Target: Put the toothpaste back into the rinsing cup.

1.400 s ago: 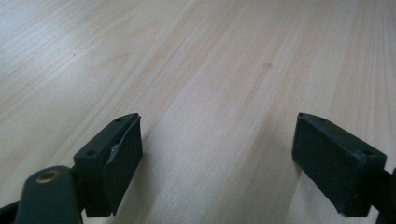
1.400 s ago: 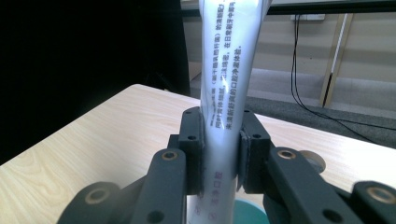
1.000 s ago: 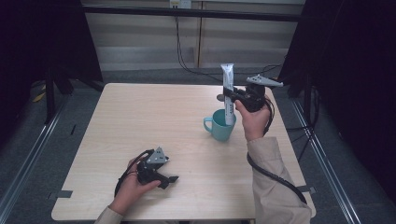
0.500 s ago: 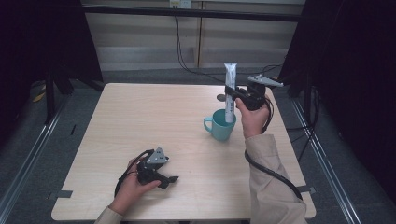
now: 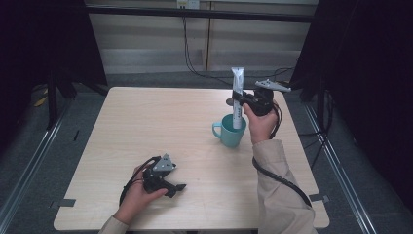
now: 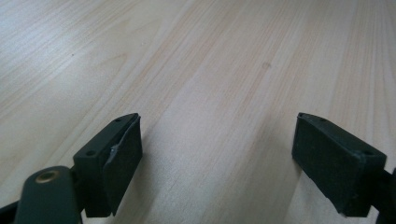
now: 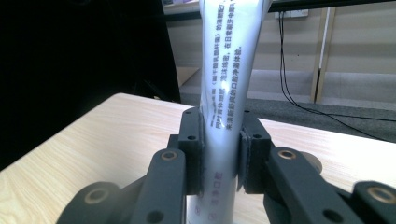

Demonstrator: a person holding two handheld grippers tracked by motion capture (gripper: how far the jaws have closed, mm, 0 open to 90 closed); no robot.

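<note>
Right gripper (image 5: 242,101) clenched on a white tube (image 5: 237,97), pinching it near the middle. Tube upright, bottom end dipping into the teal cup (image 5: 233,131), top end sticking up high above the cup. Probably light and soft, easy to squash, a bit slippery on its shiny skin. Best held where it is now, around the middle, not too hard, so nothing squirts out. In the right gripper view, black pads (image 7: 193,151) pressed on both sides of the tube (image 7: 224,84). Left gripper (image 5: 175,187) resting on the table (image 5: 146,122), well away from the cup, spread wide apart, holding nothing.
</note>
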